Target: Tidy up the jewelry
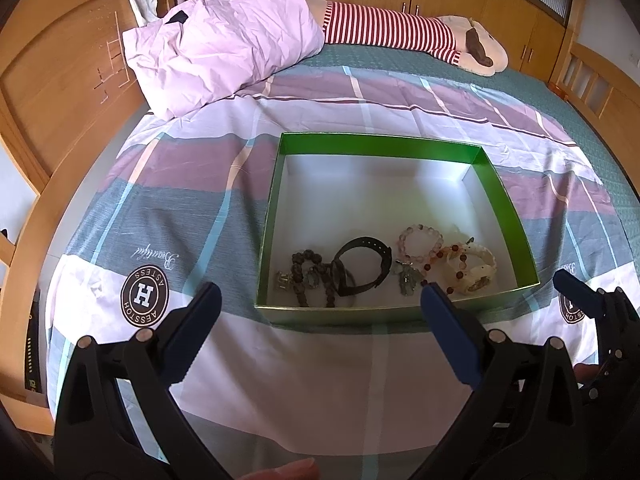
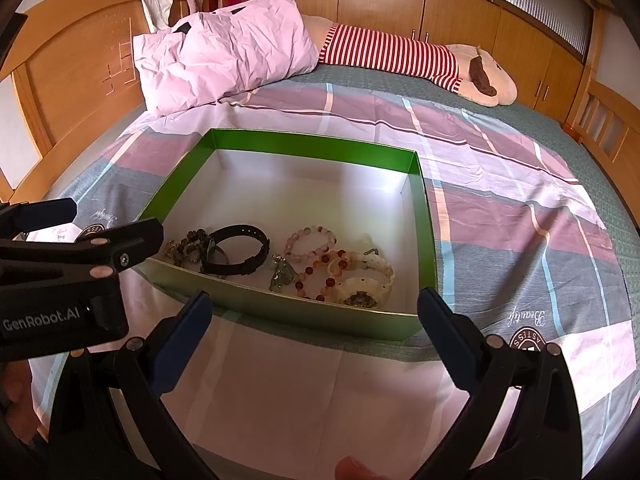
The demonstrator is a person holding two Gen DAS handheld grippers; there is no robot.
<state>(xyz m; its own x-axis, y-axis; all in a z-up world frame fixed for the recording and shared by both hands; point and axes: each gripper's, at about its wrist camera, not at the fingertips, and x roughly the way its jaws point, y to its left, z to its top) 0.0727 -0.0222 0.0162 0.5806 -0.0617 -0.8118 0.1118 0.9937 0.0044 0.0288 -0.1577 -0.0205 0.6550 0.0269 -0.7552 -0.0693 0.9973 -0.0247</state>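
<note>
A green box (image 1: 502, 196) with a white inside lies on the bed; it also shows in the right wrist view (image 2: 426, 216). Along its near side lie a dark bead bracelet (image 1: 308, 278), a black watch (image 1: 366, 264), a pink bead bracelet (image 1: 420, 240), a green pendant (image 1: 408, 278), a red-amber bead string (image 1: 452, 268) and a white watch (image 1: 478, 272). The same pieces show in the right wrist view, with the black watch (image 2: 236, 250) and white watch (image 2: 364, 284). My left gripper (image 1: 320, 300) is open and empty, just short of the box's near wall. My right gripper (image 2: 314, 306) is open and empty at the near wall.
The box sits on a checked pink, grey and white sheet (image 1: 320, 380). A pink pillow (image 1: 224, 40) and a striped plush toy (image 1: 400, 32) lie at the far side. A wooden headboard (image 1: 52, 92) is on the left. My left gripper's body (image 2: 60, 272) shows at the right wrist view's left edge.
</note>
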